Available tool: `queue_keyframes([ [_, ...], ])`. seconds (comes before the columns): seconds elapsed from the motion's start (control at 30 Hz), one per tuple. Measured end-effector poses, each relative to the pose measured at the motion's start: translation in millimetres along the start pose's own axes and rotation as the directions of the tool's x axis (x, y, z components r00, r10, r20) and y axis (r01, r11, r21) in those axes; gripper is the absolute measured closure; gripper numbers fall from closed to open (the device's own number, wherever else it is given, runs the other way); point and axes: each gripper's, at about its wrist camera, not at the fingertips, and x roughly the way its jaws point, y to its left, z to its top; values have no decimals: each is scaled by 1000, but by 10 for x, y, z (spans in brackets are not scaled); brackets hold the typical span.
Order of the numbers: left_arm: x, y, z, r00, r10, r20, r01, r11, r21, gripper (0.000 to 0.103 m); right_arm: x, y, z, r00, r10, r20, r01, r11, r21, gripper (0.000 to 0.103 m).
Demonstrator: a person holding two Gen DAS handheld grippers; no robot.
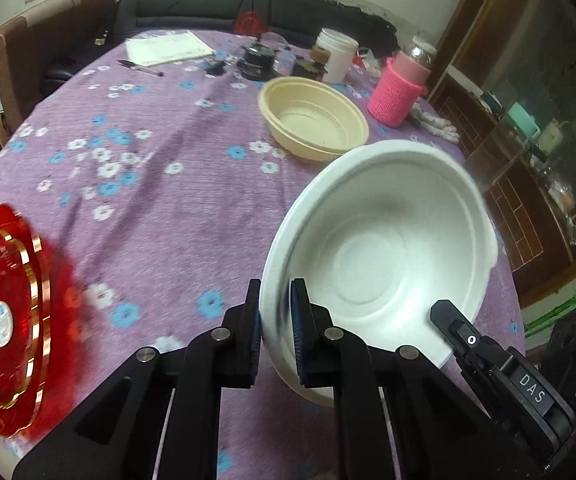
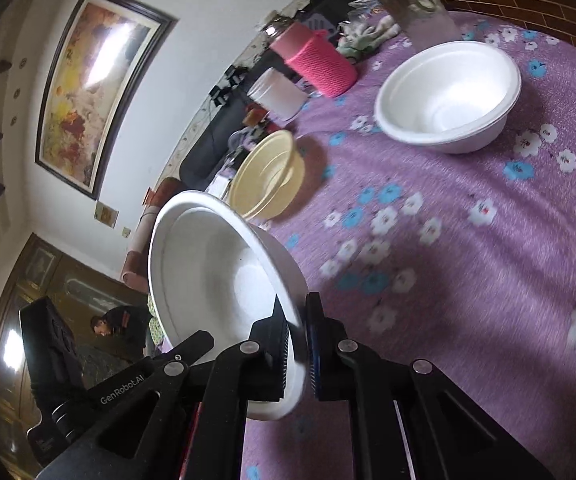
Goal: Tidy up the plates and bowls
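Pinching the thin rim of one round white foam bowl (image 1: 380,256), the left hand-held gripper (image 1: 276,328) and right hand-held gripper (image 2: 298,344) hold it tilted above the purple flowered table (image 1: 168,200). Squeezing hard could crack the soft foam. A ridged cream plastic bowl (image 1: 312,120) sits at upper right.

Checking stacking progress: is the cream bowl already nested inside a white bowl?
No, the cream bowl sits alone and empty on the tablecloth.
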Motion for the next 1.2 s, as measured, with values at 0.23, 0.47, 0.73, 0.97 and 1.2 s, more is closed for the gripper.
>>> queue_keyframes([
  [0.23,-321,399,-146,999,5,44,-3,999,-41,92,36,358,-313,1000,8,-29,-10,998,-65,95],
  [0.47,-536,789,-238,997,23,71,-17,997,-82,92,119,704,-593,998,23,-58,-29,993,-116,95],
  [0.73,-837,1331,-346,991,70,111,-53,988,-148,92,313,1154,-897,992,42,-118,-64,980,-190,95],
  [0.97,-1092,1806,-438,976,159,146,-127,970,-208,92,553,1617,-1173,979,91,-185,-136,958,-251,95],
  [1.2,-1362,2199,-526,950,263,167,-208,934,-290,92,835,2085,-1490,945,119,-306,-217,926,-310,95],
])
